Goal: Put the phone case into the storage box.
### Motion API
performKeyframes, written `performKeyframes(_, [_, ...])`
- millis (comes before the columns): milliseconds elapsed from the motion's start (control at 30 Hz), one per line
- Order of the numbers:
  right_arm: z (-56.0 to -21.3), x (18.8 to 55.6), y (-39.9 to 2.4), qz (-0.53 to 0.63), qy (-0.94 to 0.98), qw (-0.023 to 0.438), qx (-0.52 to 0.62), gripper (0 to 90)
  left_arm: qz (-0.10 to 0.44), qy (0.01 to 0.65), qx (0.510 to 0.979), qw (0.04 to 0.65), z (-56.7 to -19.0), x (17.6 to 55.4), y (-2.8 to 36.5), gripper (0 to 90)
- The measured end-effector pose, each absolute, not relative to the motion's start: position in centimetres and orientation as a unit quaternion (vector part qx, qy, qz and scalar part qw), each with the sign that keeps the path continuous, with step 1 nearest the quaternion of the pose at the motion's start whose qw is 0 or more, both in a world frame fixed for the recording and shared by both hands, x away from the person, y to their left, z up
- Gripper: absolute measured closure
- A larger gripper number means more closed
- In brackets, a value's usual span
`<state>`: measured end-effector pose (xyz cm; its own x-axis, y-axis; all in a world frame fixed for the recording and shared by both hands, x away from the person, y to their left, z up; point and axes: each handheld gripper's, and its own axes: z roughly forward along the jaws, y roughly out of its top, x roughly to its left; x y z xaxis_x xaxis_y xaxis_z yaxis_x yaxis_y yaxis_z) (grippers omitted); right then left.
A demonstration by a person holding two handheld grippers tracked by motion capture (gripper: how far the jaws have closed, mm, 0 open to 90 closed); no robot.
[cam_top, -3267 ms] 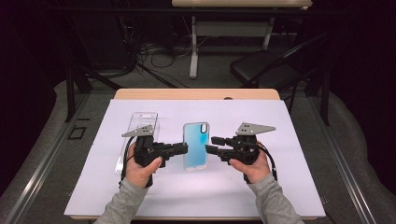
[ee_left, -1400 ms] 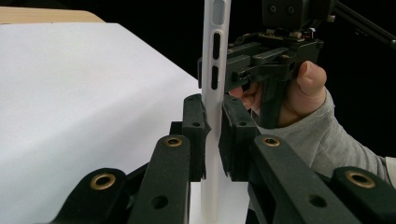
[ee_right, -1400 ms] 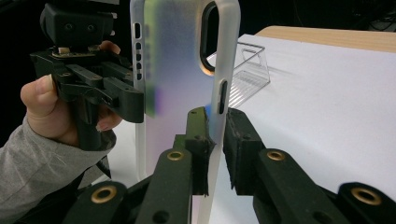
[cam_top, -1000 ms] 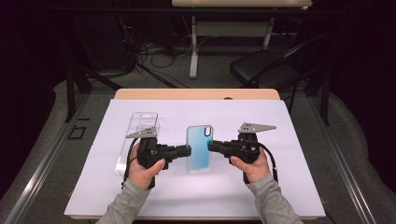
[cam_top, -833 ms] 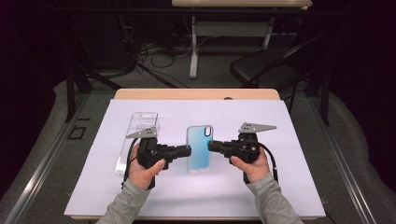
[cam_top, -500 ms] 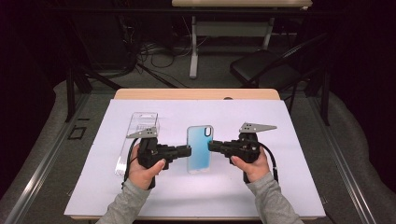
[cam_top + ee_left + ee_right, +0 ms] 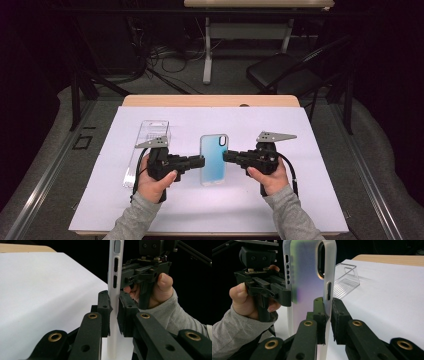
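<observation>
You hold the case by both long edges.
From above, your left gripper and right gripper pinch it mid-worktop, a clear box far left. Left gripper view: jaws clamp its edge. Right gripper view: jaws pinch the other edge.

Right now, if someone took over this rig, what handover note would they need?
Left claw: shut on the phone case, gripping its left long edge.
Right claw: shut on the case's right long edge.
Case: held between both claws above the white sheet, camera cutout at the far end.
Clear plastic box: on the sheet, beside the left hand, untouched.
Done: case gripped from both sides.
Left: probably placing the case; which spot, I can't tell.
</observation>
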<state>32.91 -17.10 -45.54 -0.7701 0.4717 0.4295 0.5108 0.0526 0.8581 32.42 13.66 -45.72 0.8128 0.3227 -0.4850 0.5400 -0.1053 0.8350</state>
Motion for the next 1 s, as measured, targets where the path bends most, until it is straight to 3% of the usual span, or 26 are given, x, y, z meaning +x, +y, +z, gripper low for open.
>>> performKeyframes(733, [-45.49,32.84,-17.13,-0.605,-0.720,0.008,-0.341,83.6,-0.082,0.294,0.734,0.607,-45.74,32.40,13.58,80.8])
performKeyframes(1000, [-45.51,32.86,-17.25,-0.602,-0.719,0.004,-0.346,83.6,-0.078,0.299,0.732,0.607,-45.75,32.47,13.59,73.5])
